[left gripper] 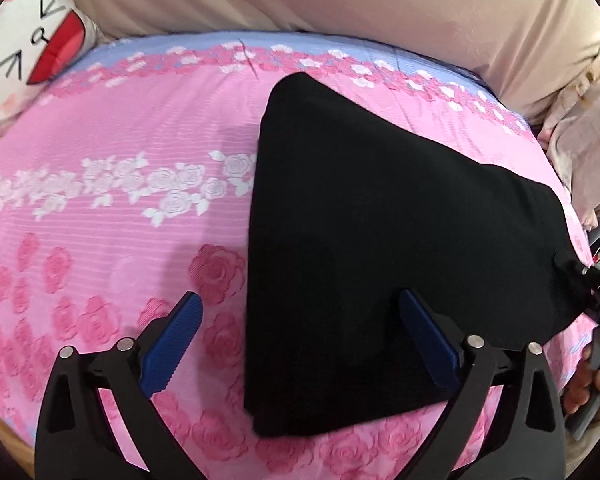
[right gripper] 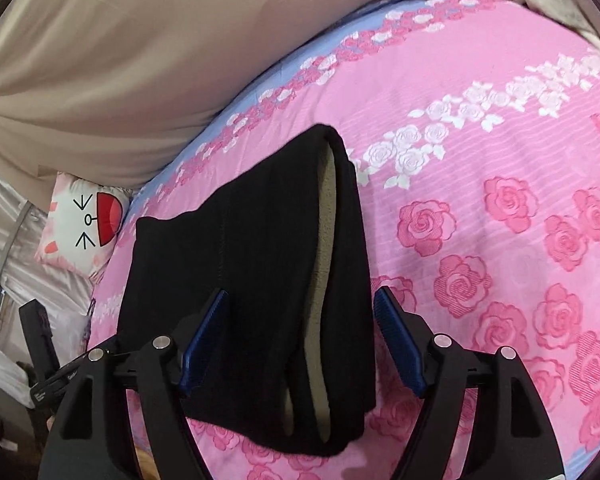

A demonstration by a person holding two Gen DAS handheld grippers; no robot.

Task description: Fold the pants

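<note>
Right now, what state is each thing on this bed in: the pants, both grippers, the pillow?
Black pants: folded into a compact stack, lying flat on the pink rose bedsheet, pale lining showing at one edge.
Left gripper: open, holding nothing.
Right gripper: open, holding nothing.
Cartoon-face pillow: lying at the bed's edge.

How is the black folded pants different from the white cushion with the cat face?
The black folded pants are plain and dark, but the white cat-face cushion has black whiskers and a red mouth. The pants lie flat in the middle of the pink rose bedsheet; the cushion sits propped at its edge. The pants show a beige lining; the cushion does not. Both are soft cloth things on the bed.
</note>
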